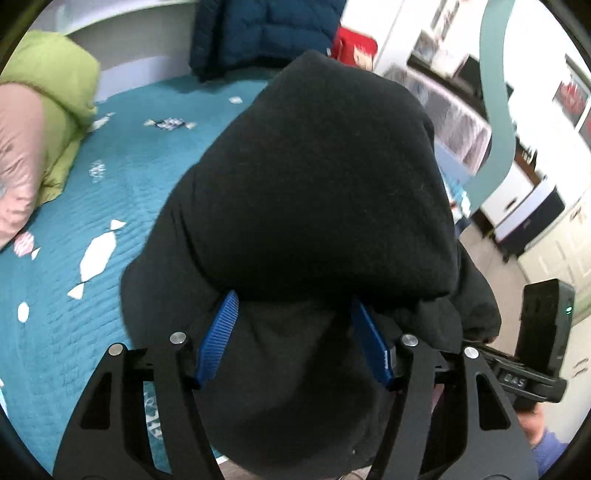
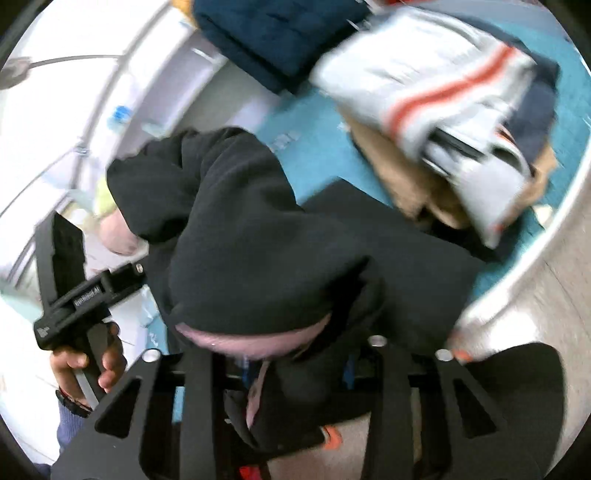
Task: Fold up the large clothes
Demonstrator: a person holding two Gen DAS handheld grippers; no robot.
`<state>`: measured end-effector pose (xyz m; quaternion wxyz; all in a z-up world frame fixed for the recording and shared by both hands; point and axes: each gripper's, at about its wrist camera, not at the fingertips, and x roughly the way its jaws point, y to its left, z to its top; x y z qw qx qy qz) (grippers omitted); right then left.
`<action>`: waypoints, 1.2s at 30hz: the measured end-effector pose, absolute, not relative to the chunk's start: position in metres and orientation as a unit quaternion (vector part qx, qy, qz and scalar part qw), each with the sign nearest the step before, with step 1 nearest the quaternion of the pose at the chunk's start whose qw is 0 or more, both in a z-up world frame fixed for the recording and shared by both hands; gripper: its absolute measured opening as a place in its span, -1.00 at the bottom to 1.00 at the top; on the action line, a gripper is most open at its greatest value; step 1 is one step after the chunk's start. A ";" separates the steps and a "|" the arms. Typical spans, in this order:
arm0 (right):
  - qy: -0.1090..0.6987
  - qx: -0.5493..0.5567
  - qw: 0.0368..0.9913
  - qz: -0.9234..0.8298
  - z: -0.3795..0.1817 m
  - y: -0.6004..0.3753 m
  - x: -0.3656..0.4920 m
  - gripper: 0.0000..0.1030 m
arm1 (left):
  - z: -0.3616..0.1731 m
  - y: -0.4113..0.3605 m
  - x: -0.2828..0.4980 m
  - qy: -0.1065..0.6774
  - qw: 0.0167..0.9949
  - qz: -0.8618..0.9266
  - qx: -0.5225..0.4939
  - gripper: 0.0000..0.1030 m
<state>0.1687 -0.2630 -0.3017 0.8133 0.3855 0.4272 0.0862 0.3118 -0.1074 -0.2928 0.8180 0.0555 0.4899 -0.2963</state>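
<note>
A large black garment (image 1: 310, 192) fills the middle of the left wrist view, bunched and draped over my left gripper (image 1: 293, 306). The blue finger pads (image 1: 218, 339) stand apart with black cloth between and over them; the tips are hidden. In the right wrist view the same black garment (image 2: 258, 251) hangs over my right gripper (image 2: 295, 354), covering its fingers. A pink lining (image 2: 236, 341) shows at the cloth's edge. The other gripper (image 2: 74, 295) and the hand holding it show at the left.
A teal quilted bedspread (image 1: 122, 177) lies below. Green and pink bedding (image 1: 48, 122) is at the left, a dark blue jacket (image 1: 258, 29) at the back. A pile of folded clothes (image 2: 443, 122) lies on the bed at the upper right. Shelves (image 1: 461, 92) stand to the right.
</note>
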 end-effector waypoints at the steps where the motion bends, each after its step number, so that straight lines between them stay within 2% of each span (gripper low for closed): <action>1: 0.437 0.384 0.810 0.080 -0.301 -0.267 0.167 -0.24 | -0.300 -0.117 0.318 0.497 0.814 -0.294 0.064 0.23; 5: 0.427 0.340 0.835 0.073 -0.269 -0.282 0.151 -0.24 | -0.318 -0.132 0.333 0.526 0.788 -0.315 0.053 0.23; 10: 0.402 0.191 0.886 0.129 -0.212 -0.242 0.153 -0.25 | -0.332 -0.168 0.347 0.541 0.770 -0.325 0.092 0.23; 12: 0.415 0.132 0.892 0.123 -0.212 -0.222 0.169 -0.28 | -0.335 -0.177 0.357 0.548 0.764 -0.328 0.095 0.23; 15: 0.433 0.138 0.877 0.156 -0.230 -0.210 0.200 -0.57 | -0.336 -0.178 0.365 0.554 0.755 -0.339 0.088 0.23; 16: 0.437 0.115 0.881 0.138 -0.239 -0.207 0.211 -0.76 | -0.336 -0.177 0.366 0.555 0.754 -0.343 0.085 0.23; 18: 0.498 0.122 0.852 0.107 -0.273 -0.211 0.229 -1.00 | -0.334 -0.174 0.368 0.551 0.752 -0.351 0.092 0.23; 19: 0.523 0.160 0.830 0.111 -0.295 -0.222 0.236 -1.00 | -0.328 -0.171 0.368 0.548 0.751 -0.359 0.084 0.23; 22: 0.546 0.154 0.818 0.095 -0.313 -0.226 0.230 -1.00 | -0.296 -0.153 0.366 0.534 0.739 -0.412 0.008 0.13; 26: 0.549 0.169 0.814 0.091 -0.318 -0.231 0.228 -1.00 | -0.272 -0.158 0.371 0.502 0.753 -0.425 0.010 0.13; 30: 0.548 0.130 0.823 0.076 -0.318 -0.224 0.226 -1.00 | -0.306 -0.196 0.396 0.541 0.747 -0.381 0.063 0.12; 36: 0.557 0.155 0.812 0.087 -0.327 -0.234 0.236 -1.00 | -0.363 -0.217 0.441 0.609 0.715 -0.335 0.069 0.12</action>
